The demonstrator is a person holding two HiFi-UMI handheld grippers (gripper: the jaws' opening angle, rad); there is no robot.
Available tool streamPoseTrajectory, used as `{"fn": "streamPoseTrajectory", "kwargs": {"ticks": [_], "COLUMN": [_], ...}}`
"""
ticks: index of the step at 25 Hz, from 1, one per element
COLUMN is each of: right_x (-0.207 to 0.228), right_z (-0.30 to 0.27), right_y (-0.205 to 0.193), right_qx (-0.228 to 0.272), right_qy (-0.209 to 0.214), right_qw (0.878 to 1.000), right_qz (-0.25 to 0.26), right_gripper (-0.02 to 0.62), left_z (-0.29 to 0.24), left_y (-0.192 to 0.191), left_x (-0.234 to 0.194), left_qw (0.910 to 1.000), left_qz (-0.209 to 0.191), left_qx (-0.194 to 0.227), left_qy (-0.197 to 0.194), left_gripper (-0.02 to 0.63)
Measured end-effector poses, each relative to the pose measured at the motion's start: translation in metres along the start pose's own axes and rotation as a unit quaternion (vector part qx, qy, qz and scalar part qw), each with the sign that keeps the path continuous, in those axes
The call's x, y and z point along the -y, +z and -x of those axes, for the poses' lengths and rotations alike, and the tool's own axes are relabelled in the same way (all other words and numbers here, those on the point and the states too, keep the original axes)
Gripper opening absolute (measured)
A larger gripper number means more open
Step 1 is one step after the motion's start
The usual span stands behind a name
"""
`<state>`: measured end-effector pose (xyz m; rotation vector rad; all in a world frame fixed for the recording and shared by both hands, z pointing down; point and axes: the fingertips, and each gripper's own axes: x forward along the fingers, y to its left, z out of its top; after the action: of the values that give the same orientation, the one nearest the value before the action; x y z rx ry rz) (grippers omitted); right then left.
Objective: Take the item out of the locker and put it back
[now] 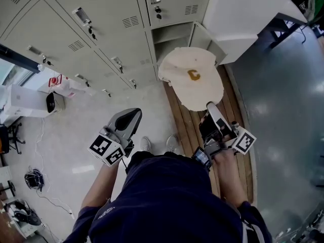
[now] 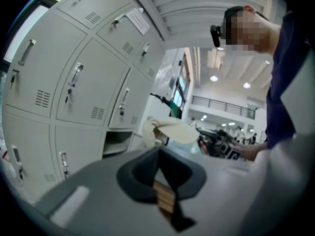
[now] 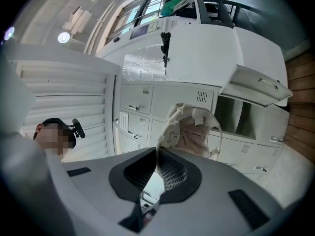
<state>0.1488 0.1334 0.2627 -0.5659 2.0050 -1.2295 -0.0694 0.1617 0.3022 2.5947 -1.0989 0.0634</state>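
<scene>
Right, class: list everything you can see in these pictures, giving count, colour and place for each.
cap: one, cream with a yellow letter, held up in front of the open locker
lockers: one bank, pale grey, along the top of the head view
open locker: one, pale grey, behind the cap, door swung out
floor boards: one strip, brown, under the cap
bag: one, white with red, by the lockers at left
cables: one bundle, black, floor at lower left
shoes: two, white, on the pale floor
left gripper: one, grey, shut, empty
right gripper: one, grey, pinching the cap
</scene>
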Motion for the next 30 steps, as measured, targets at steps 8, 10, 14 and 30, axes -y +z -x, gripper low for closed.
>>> {"fn": "streamPoseTrajectory", "kwargs": {"ticks": [8, 10, 14, 30], "right_x": [0.032, 0.043, 0.066, 0.186], "right_z": [-0.011, -0.016, -0.027, -0.103], "right_y": [0.018, 0.019, 0.022, 0.016], "right_qx": [-0.010, -0.014, -0.013, 0.036], "right_qy": [-0.008, -0.014, -0.030, -0.129], "right_qw": [1.000, 1.000, 0.999, 0.991], "right_qz": [-0.019, -0.023, -0.025, -0.023], "right_gripper": [0.018, 0.018, 0.018, 0.018], "left_z": [-0.020, -0.025, -0.033, -0.084], "left_y": [-0.006, -0.005, -0.005, -0.009], "left_x": [-0.006, -0.012, -0.029, -0.148], "left_qw": [0.9998, 0.9998, 0.9997, 0.9922], "left_qz": [0.010, 0.011, 0.017, 0.046], "left_qx": [-0.006, -0.009, -0.012, -0.072], "left_qy": [0.013, 0.015, 0.013, -0.091], "left_gripper": [0.002, 0.003, 0.003, 0.003]}}
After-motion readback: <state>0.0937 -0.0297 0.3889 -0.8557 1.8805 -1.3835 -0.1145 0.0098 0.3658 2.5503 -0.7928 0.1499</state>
